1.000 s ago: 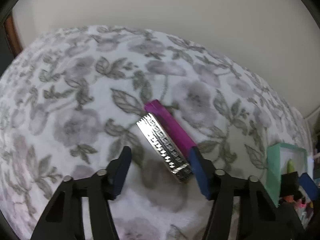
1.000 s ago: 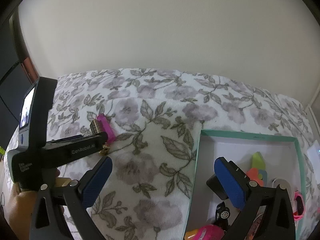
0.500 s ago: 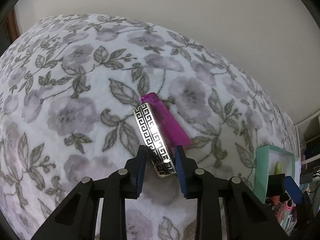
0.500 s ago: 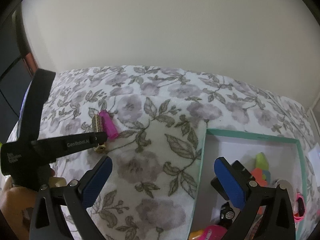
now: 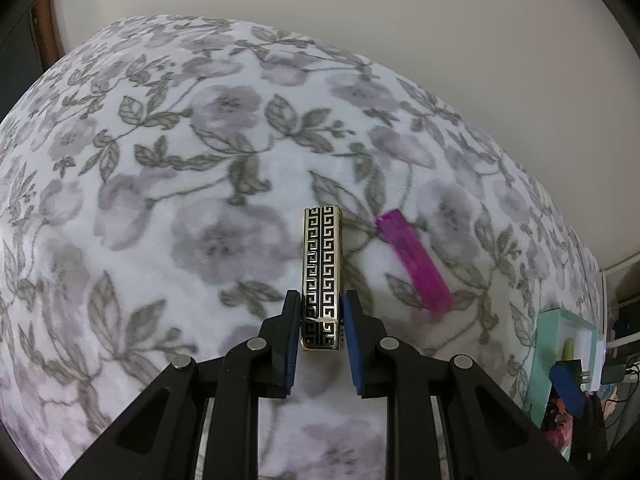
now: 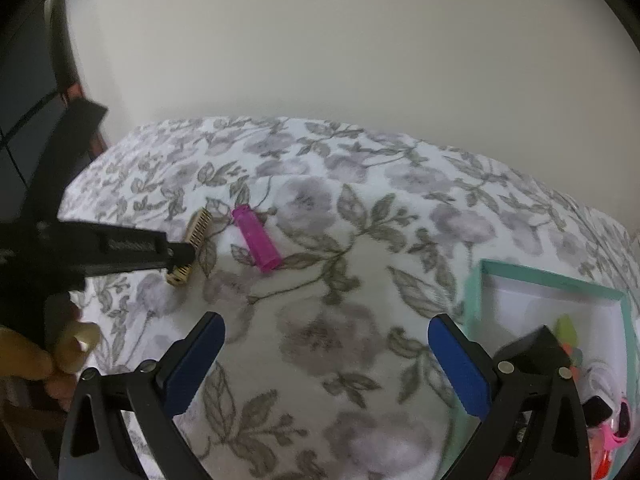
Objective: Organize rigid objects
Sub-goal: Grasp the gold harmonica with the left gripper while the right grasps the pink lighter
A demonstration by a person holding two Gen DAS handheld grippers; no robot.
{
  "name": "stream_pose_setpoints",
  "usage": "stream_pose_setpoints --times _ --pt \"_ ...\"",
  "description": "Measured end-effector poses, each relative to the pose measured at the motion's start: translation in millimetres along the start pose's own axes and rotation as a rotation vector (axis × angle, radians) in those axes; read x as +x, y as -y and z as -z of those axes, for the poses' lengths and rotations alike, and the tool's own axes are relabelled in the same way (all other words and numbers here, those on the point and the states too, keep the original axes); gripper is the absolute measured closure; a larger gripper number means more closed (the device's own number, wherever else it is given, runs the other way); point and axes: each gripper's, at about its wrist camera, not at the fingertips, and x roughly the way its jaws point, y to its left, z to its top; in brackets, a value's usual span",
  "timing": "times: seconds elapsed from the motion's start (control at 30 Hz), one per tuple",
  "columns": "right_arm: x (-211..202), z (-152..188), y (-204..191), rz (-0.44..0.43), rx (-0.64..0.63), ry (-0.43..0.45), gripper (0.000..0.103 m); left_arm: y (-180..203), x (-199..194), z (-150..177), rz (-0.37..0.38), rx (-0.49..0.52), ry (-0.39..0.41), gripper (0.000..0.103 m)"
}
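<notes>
Teal box (image 6: 546, 280) holds misc toys, mostly hidden.

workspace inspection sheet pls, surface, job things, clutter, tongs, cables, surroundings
surface: floral blanket, soft, grey-purple flowers
job's things: gold and black patterned lighter in the left tongs; magenta lighter lying loose on the blanket; teal-rimmed box at the right, partly filled
clutter: small colourful items in the box, too blurred to name
grippers: left tongs shut on the patterned lighter; right tongs open, empty, above the blanket
cables: thin leads beside the box
surroundings: plain pale wall
</notes>
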Motion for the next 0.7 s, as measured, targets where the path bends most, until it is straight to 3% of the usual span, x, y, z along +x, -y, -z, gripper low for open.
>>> stream_pose_setpoints --times 0.23,0.5,0.7 --pt "32.2 -12.8 -19.8 0.002 -0.034 -0.031 0.016 -23.0 0.2 -2.3 0.06 -0.046 -0.019 0.081" --pt "65.7 -32.9 -52.0 0.029 -0.133 -0.045 0.022 -33.8 -1.7 -0.6 0.098 -0.069 -0.034 0.08" --pt "86.2 -41.3 -69.0 0.065 -0.188 -0.066 0.039 -35.2 -0.2 1.0 0.105 -0.07 -0.045 0.079"
